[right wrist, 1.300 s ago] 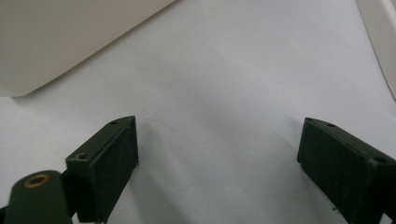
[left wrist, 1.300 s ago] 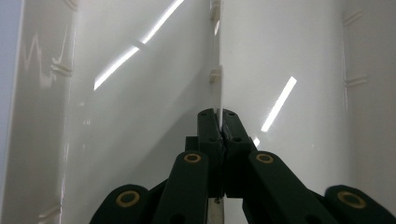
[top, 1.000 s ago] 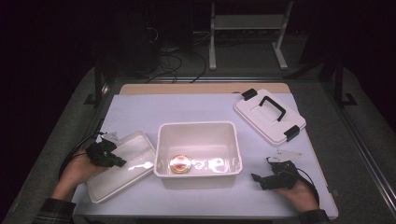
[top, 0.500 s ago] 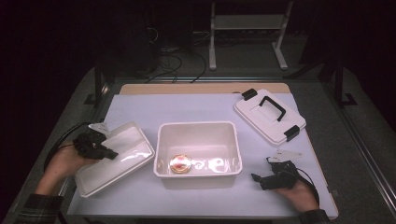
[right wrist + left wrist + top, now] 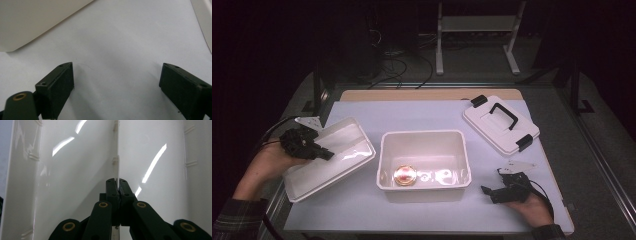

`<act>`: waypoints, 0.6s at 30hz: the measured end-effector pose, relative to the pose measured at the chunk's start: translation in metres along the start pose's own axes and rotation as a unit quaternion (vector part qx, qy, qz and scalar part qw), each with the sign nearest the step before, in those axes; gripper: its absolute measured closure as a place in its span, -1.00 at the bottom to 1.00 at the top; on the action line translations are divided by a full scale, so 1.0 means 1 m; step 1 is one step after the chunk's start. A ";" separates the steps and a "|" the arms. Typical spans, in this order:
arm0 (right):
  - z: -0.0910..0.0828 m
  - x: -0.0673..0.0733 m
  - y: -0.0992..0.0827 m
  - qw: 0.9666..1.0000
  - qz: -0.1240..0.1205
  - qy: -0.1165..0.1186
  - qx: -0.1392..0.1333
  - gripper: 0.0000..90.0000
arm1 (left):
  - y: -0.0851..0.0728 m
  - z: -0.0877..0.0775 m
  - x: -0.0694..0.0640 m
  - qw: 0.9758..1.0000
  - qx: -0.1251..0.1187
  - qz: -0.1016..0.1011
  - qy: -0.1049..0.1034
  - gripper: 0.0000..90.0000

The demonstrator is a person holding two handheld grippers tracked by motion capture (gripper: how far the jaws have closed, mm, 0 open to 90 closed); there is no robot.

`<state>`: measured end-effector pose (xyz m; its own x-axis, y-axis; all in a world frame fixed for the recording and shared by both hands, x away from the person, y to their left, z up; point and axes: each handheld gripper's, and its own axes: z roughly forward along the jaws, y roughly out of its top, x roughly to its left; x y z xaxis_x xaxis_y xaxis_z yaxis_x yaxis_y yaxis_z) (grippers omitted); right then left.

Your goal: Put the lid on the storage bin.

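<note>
From the high view, the left gripper (image 5: 323, 154) has lifted a shallow white plastic tray (image 5: 329, 158) by its rim at the table's left — higher and more tilted than a second ago, likely heading away from the deep white plastic tub (image 5: 424, 165).

Left gripper view: jaws clenched on the tray's thin edge (image 5: 116, 170).

Right gripper view: right gripper (image 5: 116, 85) released, idle over the pale table mat (image 5: 120, 45).

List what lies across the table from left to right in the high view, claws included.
Left claw, shut on the rim of the white tray → open white tub holding a round orange thing → right claw, open on the table → white lid with a black handle.
</note>
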<state>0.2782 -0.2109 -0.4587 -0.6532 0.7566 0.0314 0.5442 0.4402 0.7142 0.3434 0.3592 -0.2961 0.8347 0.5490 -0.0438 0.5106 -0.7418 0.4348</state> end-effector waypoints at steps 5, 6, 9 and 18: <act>0.000 0.000 0.000 1.000 0.000 0.000 0.000 -0.74 | 0.016 -0.010 -0.003 1.000 -0.005 0.017 -0.003 0.97; 0.000 0.000 0.000 1.000 0.000 0.000 0.000 -0.74 | 0.019 -0.012 -0.004 1.000 -0.007 0.021 -0.004 0.98; 0.000 0.000 0.000 1.000 0.000 0.000 0.000 -0.74 | 0.029 -0.017 -0.007 0.999 -0.012 0.031 -0.007 0.98; 0.000 0.000 0.000 1.000 0.000 0.000 0.000 -0.74 | 0.056 -0.018 -0.021 0.997 -0.024 0.065 -0.024 0.98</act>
<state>0.2783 -0.2110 -0.4587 -0.6531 0.7566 0.0326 0.5447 0.4394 0.7144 0.3510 0.3132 -0.2545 0.9026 0.4295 -0.0278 0.3886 -0.7855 0.4817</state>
